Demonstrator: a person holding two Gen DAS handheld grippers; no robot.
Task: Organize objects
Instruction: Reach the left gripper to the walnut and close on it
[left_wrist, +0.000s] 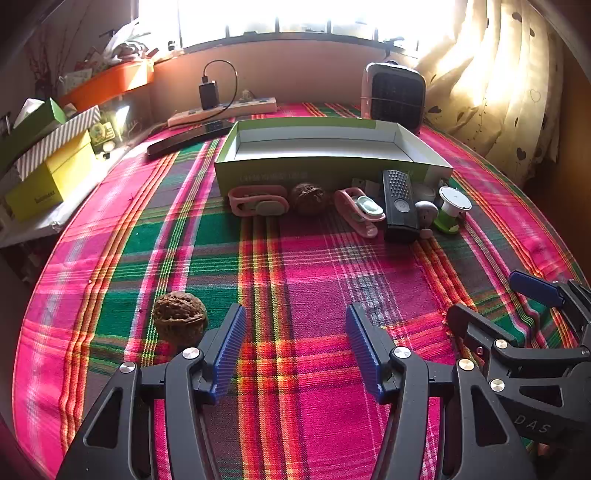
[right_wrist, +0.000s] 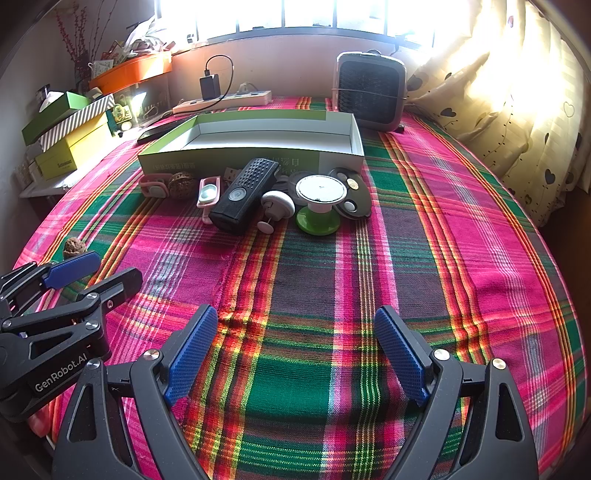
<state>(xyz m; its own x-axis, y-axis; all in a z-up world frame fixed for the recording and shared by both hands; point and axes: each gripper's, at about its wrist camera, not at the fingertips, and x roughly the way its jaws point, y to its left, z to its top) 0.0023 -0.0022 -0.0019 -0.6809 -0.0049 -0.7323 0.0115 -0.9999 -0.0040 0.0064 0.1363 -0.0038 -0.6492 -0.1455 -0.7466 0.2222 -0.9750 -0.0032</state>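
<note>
Both hand-held grippers hang low over the near part of the table with nothing between their pads: the left hand-held gripper (left_wrist: 295, 347) stands wide apart, and the right hand-held gripper (right_wrist: 297, 354) is spread just as wide.

By the look of things the organizing has barely begun, if at all. The box (right_wrist: 229, 160), a shallow green-sided carton with a white inside, lies open toward the far side of the table, and as far as its interior shows it holds nothing. All the small items lie in a row on the cloth just in front of its near wall: a pink clip (left_wrist: 258, 201), a walnut (left_wrist: 308, 197), a second pink clip (left_wrist: 360, 212), a black remote (right_wrist: 245, 194) lying at a slant, a small white mushroom-shaped piece (right_wrist: 277, 205), a green and white spool (right_wrist: 319, 206) and a dark oval case (right_wrist: 354, 197) beside it. A second walnut (left_wrist: 179, 317) sits well apart from the row, just beside the left gripper's outer finger. Each of these would probably need to go into the box, so nearly the whole job is left.

A bright pink, green and orange plaid cloth (right_wrist: 424, 258) covers the table, slightly rumpled. At the far edge stand a small heater (right_wrist: 369, 92) and a power strip (right_wrist: 225, 101) with a charger plugged in. A sunlit window runs along the back wall, a heart-patterned curtain (right_wrist: 517, 110) hangs at the right, and stacked boxes (left_wrist: 51, 155) fill a shelf at the left.
</note>
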